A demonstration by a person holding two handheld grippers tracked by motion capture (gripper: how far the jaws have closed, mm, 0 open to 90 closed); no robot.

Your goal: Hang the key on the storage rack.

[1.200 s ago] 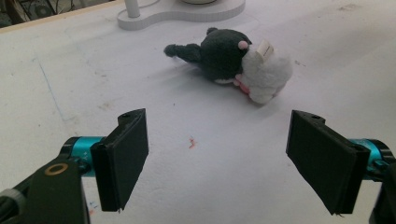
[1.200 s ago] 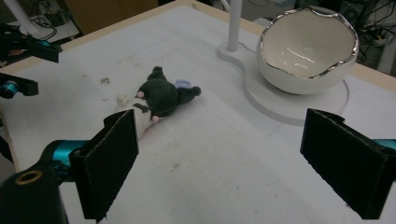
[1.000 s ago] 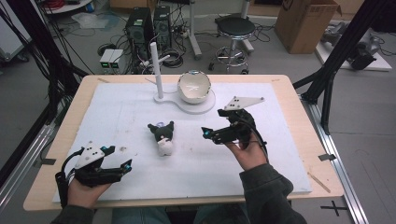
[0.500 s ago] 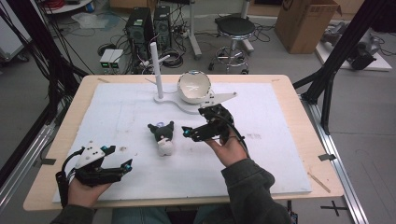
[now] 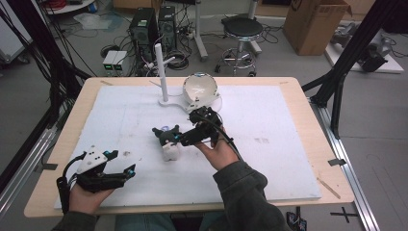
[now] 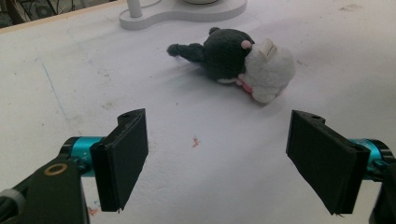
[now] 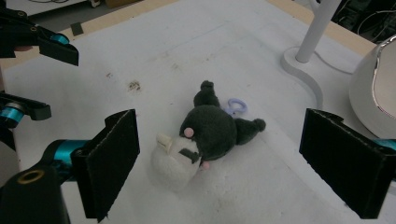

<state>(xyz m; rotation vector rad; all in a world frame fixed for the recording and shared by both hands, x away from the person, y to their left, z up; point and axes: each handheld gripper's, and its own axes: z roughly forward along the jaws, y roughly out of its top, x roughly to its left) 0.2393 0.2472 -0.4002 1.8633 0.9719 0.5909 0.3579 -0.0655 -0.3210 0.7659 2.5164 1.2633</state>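
Your right gripper hovers wide open beside the plush toy; your left gripper rests open, well apart.

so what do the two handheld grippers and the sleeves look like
Both the left gripper and right gripper are black with teal collars behind flat, square black jaw pads. The left carries a grey three-cornered plate; black cables trail from each. Sleeves are dark grey-green.

Your wooden table carries a white mat. On the mat lie a black-and-white plush toy and a white stand bearing a post and a globe.
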